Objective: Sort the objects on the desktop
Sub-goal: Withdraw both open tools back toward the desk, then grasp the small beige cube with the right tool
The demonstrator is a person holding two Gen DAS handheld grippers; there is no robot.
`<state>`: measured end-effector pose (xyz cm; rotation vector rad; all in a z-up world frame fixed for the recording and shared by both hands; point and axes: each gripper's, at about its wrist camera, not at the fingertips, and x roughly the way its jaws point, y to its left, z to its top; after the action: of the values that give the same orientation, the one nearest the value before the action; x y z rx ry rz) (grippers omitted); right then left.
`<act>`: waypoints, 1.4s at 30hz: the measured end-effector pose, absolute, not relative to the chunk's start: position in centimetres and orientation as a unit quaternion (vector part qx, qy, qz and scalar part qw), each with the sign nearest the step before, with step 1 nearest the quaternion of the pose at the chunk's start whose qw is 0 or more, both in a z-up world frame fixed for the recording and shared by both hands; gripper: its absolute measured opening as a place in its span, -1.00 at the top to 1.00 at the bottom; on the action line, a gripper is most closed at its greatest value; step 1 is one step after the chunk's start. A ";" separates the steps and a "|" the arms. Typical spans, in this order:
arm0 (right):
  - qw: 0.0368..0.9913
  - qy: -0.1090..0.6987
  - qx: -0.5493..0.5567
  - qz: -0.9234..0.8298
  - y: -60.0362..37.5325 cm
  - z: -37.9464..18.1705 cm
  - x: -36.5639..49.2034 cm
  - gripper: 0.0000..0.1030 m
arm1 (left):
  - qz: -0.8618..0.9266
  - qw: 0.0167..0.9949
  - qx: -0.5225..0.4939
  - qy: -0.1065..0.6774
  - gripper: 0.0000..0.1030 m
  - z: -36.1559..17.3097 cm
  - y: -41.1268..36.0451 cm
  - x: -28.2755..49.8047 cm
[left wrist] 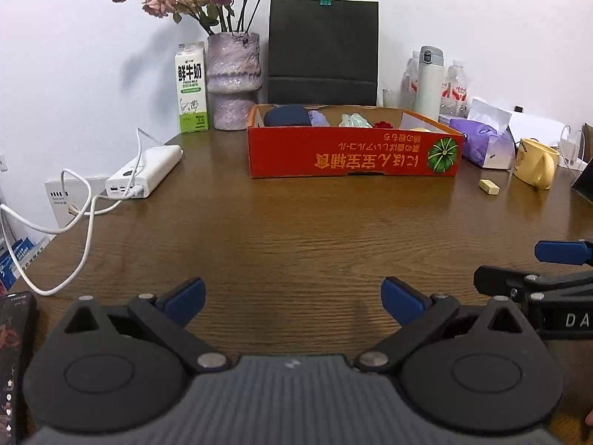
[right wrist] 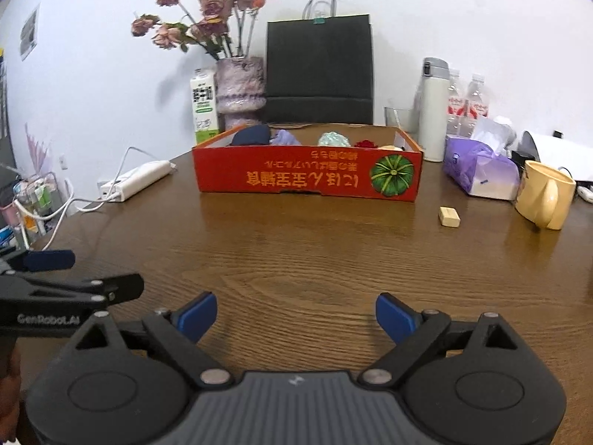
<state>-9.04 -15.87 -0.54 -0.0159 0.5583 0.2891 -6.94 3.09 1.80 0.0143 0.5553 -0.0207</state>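
Cream-coloured and block-shaped, the small eraser-like piece (right wrist: 449, 217) lies loose on the wooden tabletop (right wrist: 296, 259), at about two o'clock from the right gripper (right wrist: 296, 319) and well apart from it. It sits just in front of the right end of the red cardboard box (right wrist: 307, 176), between that box and the yellow mug (right wrist: 545, 200). Judged by its look, it is light, stiff and not fragile; its flat faces should give the pads good purchase. A grip across the short sides, from above, appears the safest; being low, it could skid on the glossy wood if nudged.

The box already holds several items: a dark blue pouch, pale purple and green pieces, something red. What they are cannot be told exactly.

Both sets of jaws stand spread wide with nothing between them. The left gripper (left wrist: 292, 300) hovers over bare wood, with the box at twelve o'clock.

A purple tissue pack (right wrist: 478, 172) lies at one o'clock.
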 end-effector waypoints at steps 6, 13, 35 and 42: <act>0.944 0.296 0.010 0.144 -16.4 -0.7 -8.2 -0.80 | -0.019 0.957 -0.013 0.288 -1.00 1.8 3.5 -6.1; 0.952 0.294 -0.010 0.086 -19.4 0.2 -3.7 -0.80 | -0.027 0.958 -0.039 0.281 -1.00 3.0 3.8 -1.9; 0.941 0.312 -0.004 0.131 -17.4 -0.1 9.7 0.63 | -0.060 0.945 -0.049 0.318 0.98 2.0 1.1 13.1; 0.944 0.289 0.010 0.156 -14.4 1.8 7.1 0.63 | -0.058 0.952 -0.045 0.296 0.98 3.9 0.5 10.0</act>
<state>7.09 -14.44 1.83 0.0196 0.5891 0.3184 9.95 0.45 3.85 -0.0918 0.6009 -0.1173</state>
